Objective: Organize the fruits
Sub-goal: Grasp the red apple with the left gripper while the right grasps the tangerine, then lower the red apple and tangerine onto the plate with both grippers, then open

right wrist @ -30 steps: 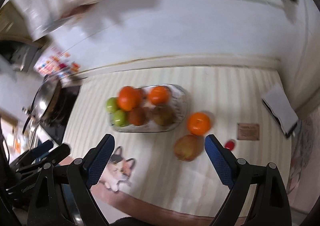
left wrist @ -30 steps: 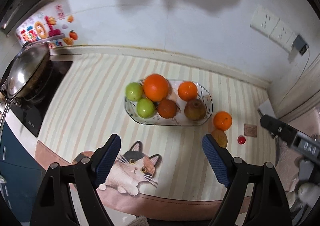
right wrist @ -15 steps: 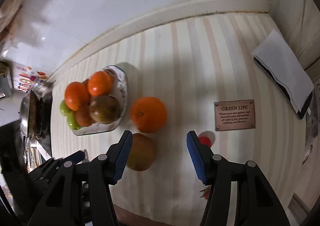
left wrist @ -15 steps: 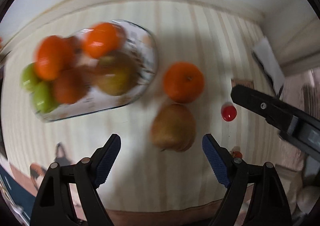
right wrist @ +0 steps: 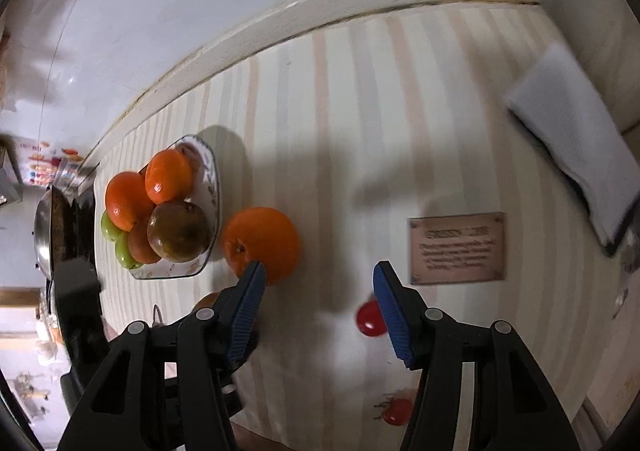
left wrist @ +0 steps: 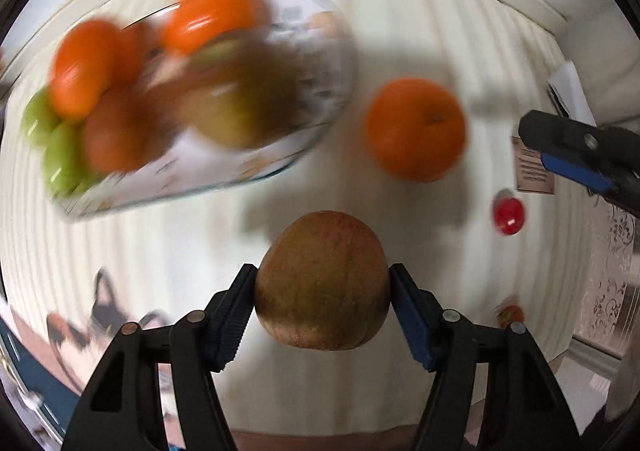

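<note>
The fruit bowl (left wrist: 320, 63) blurs beyond the left gripper (left wrist: 322, 287), just clenched onto a brownish fruit (left wrist: 322, 279). Right gripper (right wrist: 319, 283) gapes empty; orange (right wrist: 262, 243) touches its left pad.

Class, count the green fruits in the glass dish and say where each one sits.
2. Both sit at the dish's far left end, under the oranges: one green fruit behind, the other green fruit nearer. More could be hidden underneath.

Brownish pear (left wrist: 322, 280) beside loose orange (left wrist: 416, 129), near full fruit dish (left wrist: 320, 27).
</note>
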### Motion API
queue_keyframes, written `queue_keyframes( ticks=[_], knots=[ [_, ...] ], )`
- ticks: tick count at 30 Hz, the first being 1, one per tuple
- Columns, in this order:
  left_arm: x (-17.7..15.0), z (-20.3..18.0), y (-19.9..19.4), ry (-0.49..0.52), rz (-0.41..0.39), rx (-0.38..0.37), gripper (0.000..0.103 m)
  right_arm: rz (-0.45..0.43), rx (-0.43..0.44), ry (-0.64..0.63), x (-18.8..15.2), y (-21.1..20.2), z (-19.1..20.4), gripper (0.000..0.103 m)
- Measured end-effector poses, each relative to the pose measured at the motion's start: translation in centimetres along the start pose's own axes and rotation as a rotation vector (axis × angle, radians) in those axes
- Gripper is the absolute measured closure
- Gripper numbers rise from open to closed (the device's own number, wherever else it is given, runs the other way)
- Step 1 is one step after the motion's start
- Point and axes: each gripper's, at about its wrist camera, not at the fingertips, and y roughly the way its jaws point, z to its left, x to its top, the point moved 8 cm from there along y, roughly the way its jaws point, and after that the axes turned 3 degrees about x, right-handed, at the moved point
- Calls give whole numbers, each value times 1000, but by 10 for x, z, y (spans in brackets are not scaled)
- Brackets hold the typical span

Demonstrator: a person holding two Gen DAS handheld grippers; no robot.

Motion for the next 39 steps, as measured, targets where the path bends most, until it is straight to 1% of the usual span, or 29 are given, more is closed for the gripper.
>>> queue_keyframes(
  ticks=[2,5,6,7,9,10,12,13,14,15,18,20,23,25,28,32,34,39],
  knots=[
    [-11,23,-6,-51,-3,17,39,27,7,-19,3,15,11,43],
    [-27,56,-10,-138,7,22,39,58,17,-33,8,38,23,43],
    [-29,62,-9,-154,10,22,39,68,15,-32,9,46,27,43],
    [-31,68,-8,-171,14,22,39,75,25,-30,12,55,32,36],
    [-34,78,-4,-209,22,21,39,92,41,-32,14,66,40,32],
    [-35,81,-2,-225,26,12,39,102,53,-36,14,71,44,32],
    [-36,84,3,-249,36,-4,39,118,48,-50,14,79,48,32],
    [-36,84,6,-254,40,-9,39,117,44,-63,15,82,52,32],
    [-37,84,9,-260,46,-14,39,111,43,-76,15,83,55,36],
    [-38,87,11,-264,45,-16,39,100,51,-90,16,84,60,43],
    [-40,92,11,-256,35,-8,39,97,5,-136,9,82,66,43],
    [-44,90,11,-260,40,-24,39,117,6,-161,-5,81,73,45],
    [-49,89,12,-261,49,-41,39,164,-2,-222,-36,79,79,45],
    [-61,85,17,-258,46,-47,39,194,-14,-262,-60,79,83,46],
    [-65,85,16,-241,44,-44,38,204,-36,-295,-82,79,85,46],
    [-62,80,20,-224,65,-56,38,179,-53,-306,-93,79,85,45],
    [-47,68,27,-225,76,-58,39,181,-43,-290,-96,82,86,44],
    [-47,65,30,-231,48,-42,39,161,-39,-283,-84,84,88,45]
  ],
)
